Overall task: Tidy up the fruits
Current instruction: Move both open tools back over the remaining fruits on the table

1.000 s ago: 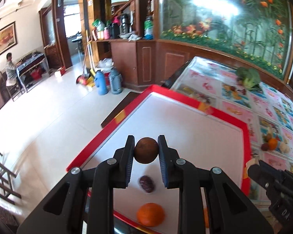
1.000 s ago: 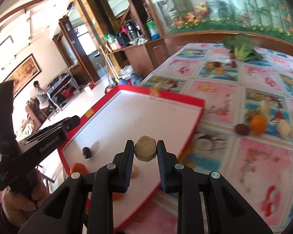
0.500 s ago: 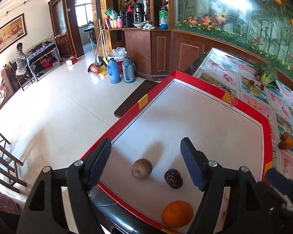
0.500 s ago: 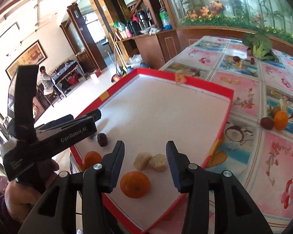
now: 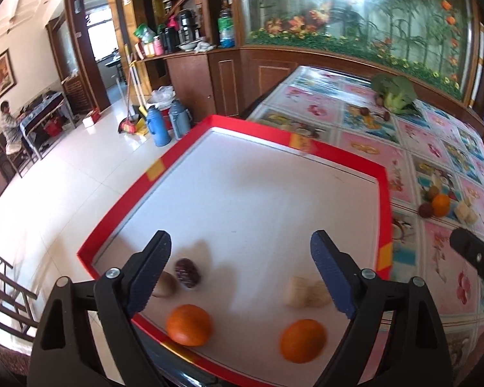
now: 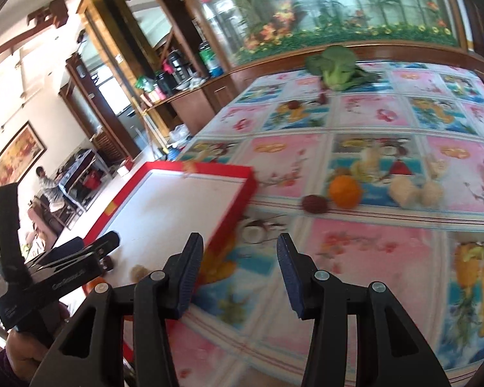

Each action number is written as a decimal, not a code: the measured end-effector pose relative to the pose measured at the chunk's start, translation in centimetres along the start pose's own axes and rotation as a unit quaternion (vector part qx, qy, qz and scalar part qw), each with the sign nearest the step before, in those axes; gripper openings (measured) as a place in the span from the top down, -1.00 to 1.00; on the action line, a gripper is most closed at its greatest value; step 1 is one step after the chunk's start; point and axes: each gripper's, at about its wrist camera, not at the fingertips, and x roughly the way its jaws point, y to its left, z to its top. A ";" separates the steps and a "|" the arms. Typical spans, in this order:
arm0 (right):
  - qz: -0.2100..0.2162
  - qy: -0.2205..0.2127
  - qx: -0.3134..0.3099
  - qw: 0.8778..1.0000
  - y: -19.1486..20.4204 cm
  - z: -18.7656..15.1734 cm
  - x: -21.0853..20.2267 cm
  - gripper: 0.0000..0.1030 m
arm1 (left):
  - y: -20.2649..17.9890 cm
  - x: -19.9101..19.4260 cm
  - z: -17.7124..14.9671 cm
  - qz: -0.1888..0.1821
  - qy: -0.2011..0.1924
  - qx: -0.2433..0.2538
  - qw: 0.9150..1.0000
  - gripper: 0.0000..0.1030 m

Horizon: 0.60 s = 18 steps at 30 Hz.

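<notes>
A red-rimmed white tray [image 5: 382,174] holds two oranges [image 5: 189,325] [image 5: 302,340], a brown round fruit [image 5: 164,284], a dark red fruit [image 5: 187,272] and two beige pieces [image 5: 306,292] near its front edge. My left gripper [image 5: 240,272] is open and empty above them. My right gripper [image 6: 240,274] is open and empty over the tablecloth, right of the tray [image 6: 238,190]. On the cloth lie an orange [image 6: 344,191], a dark red fruit [image 6: 314,203] and beige pieces [image 6: 403,190].
Broccoli [image 6: 337,66] lies at the table's far side with small dark fruits [image 6: 293,104] near it. A wooden cabinet and aquarium wall [image 5: 355,16] stand behind. The tray's left edge overhangs the floor [image 5: 64,193]. The left gripper's body [image 6: 55,274] shows at lower left in the right wrist view.
Both grippers opened and let go of their fruits: the brown fruit and the beige piece now lie in the tray. The right gripper has swung right, off the tray and over the cloth.
</notes>
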 end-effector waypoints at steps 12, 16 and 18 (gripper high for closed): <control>-0.105 -0.060 0.085 0.989 -12.3 1.4 -5.6 0.07 | -8.1 -0.6 -0.6 -0.040 0.013 0.090 0.995 -0.75; -0.142 -0.082 0.111 0.980 -15.9 2.0 -7.4 0.02 | -10.0 -0.9 -0.5 -0.048 0.011 0.106 0.993 -0.75; -0.151 -0.091 0.139 0.974 -18.0 1.9 -8.1 0.02 | -10.8 -1.1 -0.6 -0.050 0.009 0.113 0.992 -0.75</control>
